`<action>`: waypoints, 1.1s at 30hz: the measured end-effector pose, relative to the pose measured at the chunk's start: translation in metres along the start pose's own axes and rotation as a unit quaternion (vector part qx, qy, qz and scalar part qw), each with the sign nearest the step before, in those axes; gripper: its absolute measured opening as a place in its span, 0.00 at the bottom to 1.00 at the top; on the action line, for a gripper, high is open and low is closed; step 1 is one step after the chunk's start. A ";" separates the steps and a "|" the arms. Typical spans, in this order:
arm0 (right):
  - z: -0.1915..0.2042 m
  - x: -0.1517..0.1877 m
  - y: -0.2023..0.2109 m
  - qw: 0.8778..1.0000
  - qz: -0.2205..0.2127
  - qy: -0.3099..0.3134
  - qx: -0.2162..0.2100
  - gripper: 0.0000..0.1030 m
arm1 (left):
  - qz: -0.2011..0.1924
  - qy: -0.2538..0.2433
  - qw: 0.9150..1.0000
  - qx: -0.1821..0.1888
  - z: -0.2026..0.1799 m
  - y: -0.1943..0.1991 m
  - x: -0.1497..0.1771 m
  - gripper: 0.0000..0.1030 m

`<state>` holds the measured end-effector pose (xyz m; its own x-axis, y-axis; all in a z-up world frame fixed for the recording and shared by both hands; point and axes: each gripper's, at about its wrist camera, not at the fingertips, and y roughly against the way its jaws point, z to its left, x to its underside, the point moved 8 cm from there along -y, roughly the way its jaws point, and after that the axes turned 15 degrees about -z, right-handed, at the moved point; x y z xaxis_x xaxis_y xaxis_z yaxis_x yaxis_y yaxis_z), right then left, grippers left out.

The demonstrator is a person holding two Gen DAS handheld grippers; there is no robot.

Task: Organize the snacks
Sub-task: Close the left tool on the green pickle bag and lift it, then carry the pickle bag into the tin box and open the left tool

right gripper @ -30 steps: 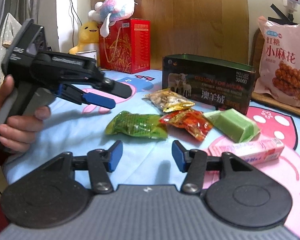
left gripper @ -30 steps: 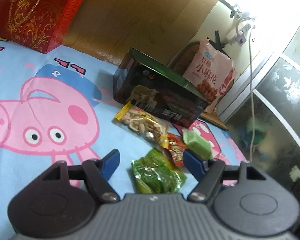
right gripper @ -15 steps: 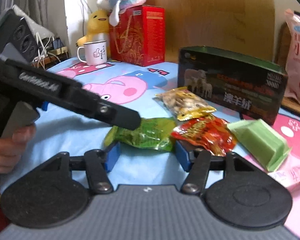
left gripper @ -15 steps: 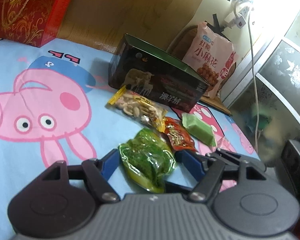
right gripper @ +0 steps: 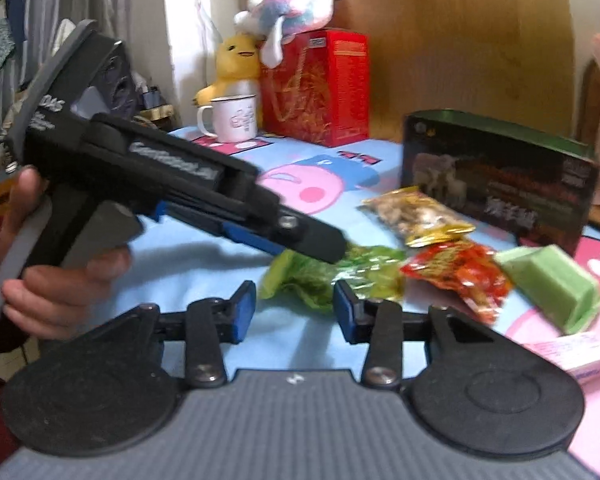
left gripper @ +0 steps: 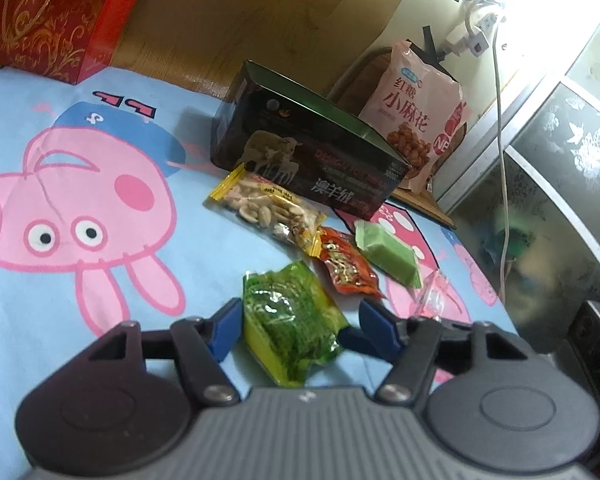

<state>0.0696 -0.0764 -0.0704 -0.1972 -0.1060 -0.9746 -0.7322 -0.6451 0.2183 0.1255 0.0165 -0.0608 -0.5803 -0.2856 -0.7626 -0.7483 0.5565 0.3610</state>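
Left gripper (left gripper: 296, 322) closing around green packet (left gripper: 292, 320), pads not yet pressing; right gripper (right gripper: 295, 307) narrowing, holding nothing.

Two close wrist views, shared green packet (left gripper: 290, 320)

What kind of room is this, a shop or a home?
Most likely a home, perhaps a bedroom: a cartoon-pig sheet covers the surface, plush toys sit on a red gift bag, and an enamel mug stands nearby.
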 end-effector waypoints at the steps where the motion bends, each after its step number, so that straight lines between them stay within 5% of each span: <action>1: -0.006 -0.001 0.001 1.000 -0.001 -0.003 0.010 0.49 | 0.000 0.002 1.000 0.000 0.000 0.000 0.000 0.62; 4: -0.031 0.003 0.001 0.998 0.010 -0.021 0.057 0.57 | 0.000 0.006 1.000 -0.002 0.000 -0.002 0.000 0.62; 7: -0.037 0.006 -0.001 0.998 0.014 -0.029 0.058 0.59 | 0.006 0.010 1.000 0.006 -0.006 -0.006 0.000 0.48; 11: -0.028 0.008 -0.006 0.998 0.017 -0.001 0.064 0.61 | 0.007 -0.020 0.999 -0.031 -0.005 -0.017 0.002 0.30; 27: -0.010 0.009 0.001 0.992 0.020 0.113 0.059 0.69 | 0.015 0.010 1.000 -0.001 -0.010 -0.005 -0.010 0.21; 29: -0.007 0.007 -0.005 0.989 0.017 0.134 0.068 0.68 | 0.019 0.011 1.000 0.001 -0.012 -0.006 -0.007 0.20; 30: -0.006 0.007 -0.008 0.987 0.015 0.145 0.070 0.59 | 0.018 0.010 1.000 0.001 -0.013 -0.006 -0.007 0.20; 31: -0.003 0.006 -0.011 0.985 0.014 0.158 0.067 0.38 | 0.019 0.009 1.000 0.002 -0.013 -0.006 -0.007 0.18; 33: 0.000 0.006 -0.017 0.981 0.014 0.180 0.074 0.32 | 0.014 0.006 1.000 0.002 -0.015 -0.003 -0.010 0.18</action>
<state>0.0811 -0.0663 -0.0802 0.0050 -0.4003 -0.9164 -0.8212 -0.5246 0.2246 0.1287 0.0062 -0.0464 -0.6058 -0.2791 -0.7451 -0.7297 0.5681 0.3805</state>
